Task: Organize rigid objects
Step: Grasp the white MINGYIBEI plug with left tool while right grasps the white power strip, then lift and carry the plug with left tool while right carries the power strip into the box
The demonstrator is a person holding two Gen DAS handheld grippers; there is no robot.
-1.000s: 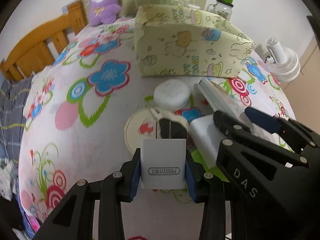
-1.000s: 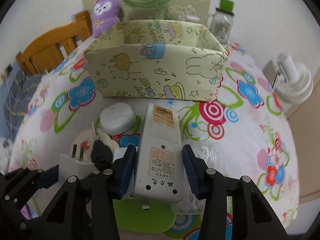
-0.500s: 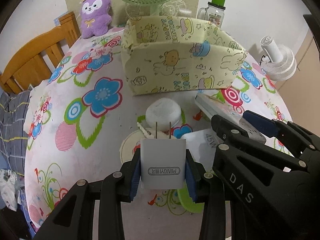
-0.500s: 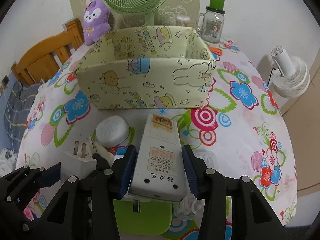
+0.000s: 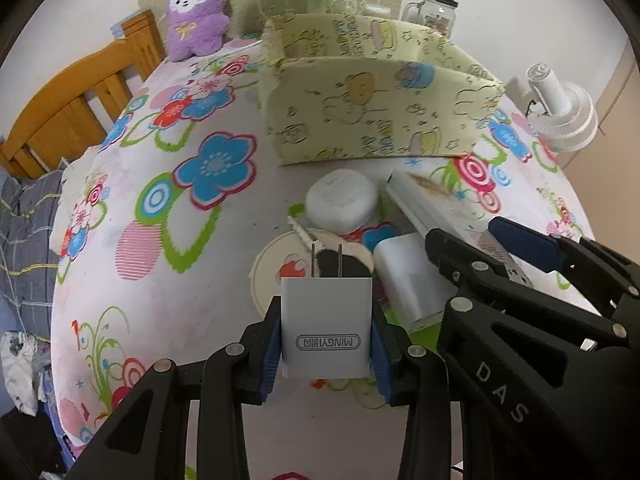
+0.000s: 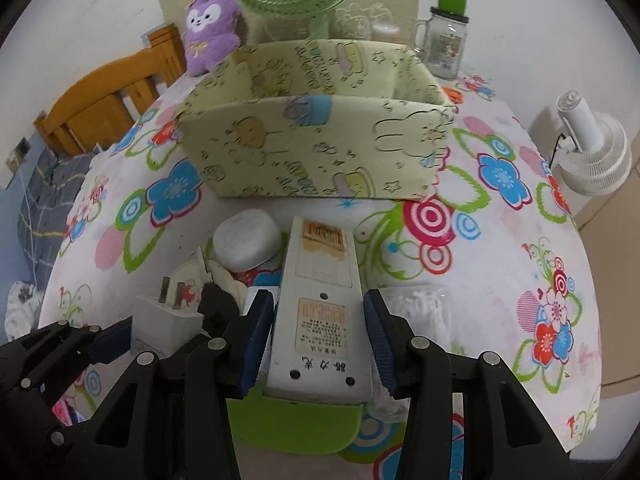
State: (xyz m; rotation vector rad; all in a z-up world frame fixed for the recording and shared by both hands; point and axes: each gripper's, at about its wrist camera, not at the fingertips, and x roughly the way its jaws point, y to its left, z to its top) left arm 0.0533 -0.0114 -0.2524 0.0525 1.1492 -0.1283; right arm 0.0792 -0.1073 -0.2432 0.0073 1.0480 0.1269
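My left gripper (image 5: 326,344) is shut on a white charger plug (image 5: 325,328), prongs pointing away, held just above the flowered tablecloth. My right gripper (image 6: 318,340) is shut on a long white remote control (image 6: 320,312), back side up, its far end pointing at the yellow cartoon-print fabric box (image 6: 312,148). The left view shows that box (image 5: 360,120) too, with the right gripper and remote (image 5: 424,208) at the right. The right view has the left gripper (image 6: 100,344) and charger (image 6: 160,320) at the lower left.
Below the grippers lie a round white case (image 6: 246,244), a black plug (image 5: 332,264) on a cream disc (image 5: 272,268), a white block (image 5: 404,276), a green flat piece (image 6: 292,424) and a clear packet (image 6: 416,308). Behind the box: purple plush (image 6: 210,20), green fan, glass jar (image 6: 444,48). White fan (image 6: 592,148) right.
Both views swayed back a little from the box half a second ago and have returned. Both grips are unchanged.
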